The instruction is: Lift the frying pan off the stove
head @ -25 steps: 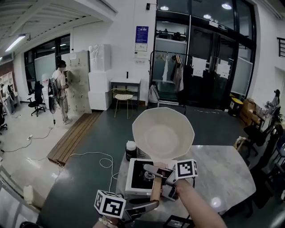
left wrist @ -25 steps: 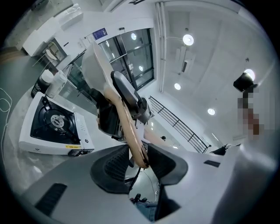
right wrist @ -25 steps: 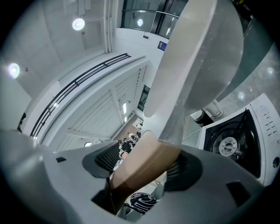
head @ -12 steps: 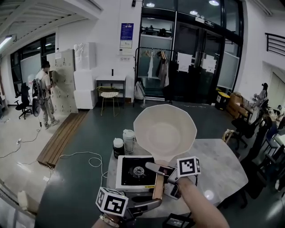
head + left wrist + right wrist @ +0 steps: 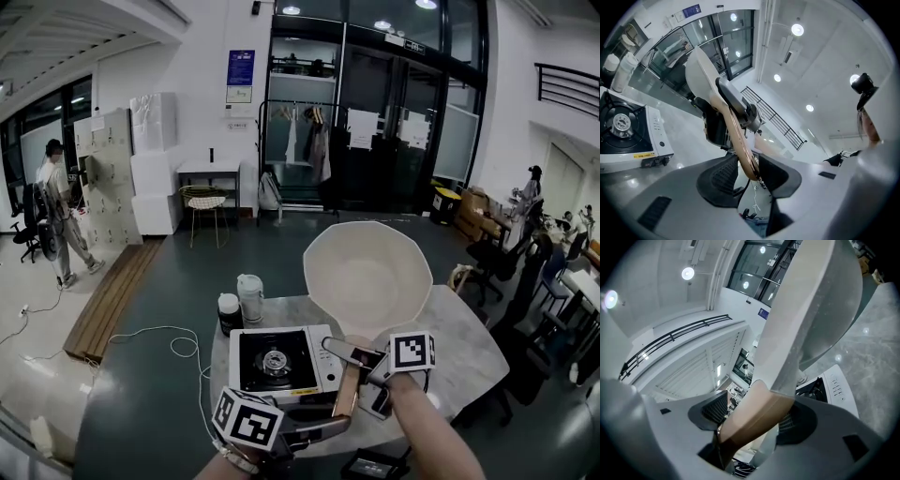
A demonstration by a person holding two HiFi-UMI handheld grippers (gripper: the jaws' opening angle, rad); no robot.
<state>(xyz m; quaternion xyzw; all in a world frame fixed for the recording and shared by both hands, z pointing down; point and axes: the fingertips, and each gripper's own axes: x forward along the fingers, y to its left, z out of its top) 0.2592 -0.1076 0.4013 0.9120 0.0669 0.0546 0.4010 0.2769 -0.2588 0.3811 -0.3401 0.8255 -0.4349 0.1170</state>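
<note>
The white frying pan [image 5: 367, 277] hangs tilted in the air, to the right of and above the white portable stove [image 5: 281, 361]. Its wooden handle [image 5: 349, 389] runs down toward me. My right gripper [image 5: 361, 361] is shut on the handle close to the pan bowl. My left gripper [image 5: 319, 427] is shut on the handle's lower end. In the left gripper view the handle tip [image 5: 750, 166] sits between the pads, with the stove [image 5: 623, 131] below left. In the right gripper view the handle [image 5: 754, 418] fills the jaws under the pan [image 5: 820, 301].
The stove stands on a round marble table [image 5: 469, 347]. Two containers, a pale bottle [image 5: 250, 297] and a dark jar [image 5: 229, 312], stand behind the stove. A cable lies on the floor at the left. A person [image 5: 56, 206] stands far off at the left wall.
The pan has shifted to the right, away from the stove, with both grippers still on its handle. The burner now shows fully. The head view has swung, bringing the containers into sight.
</note>
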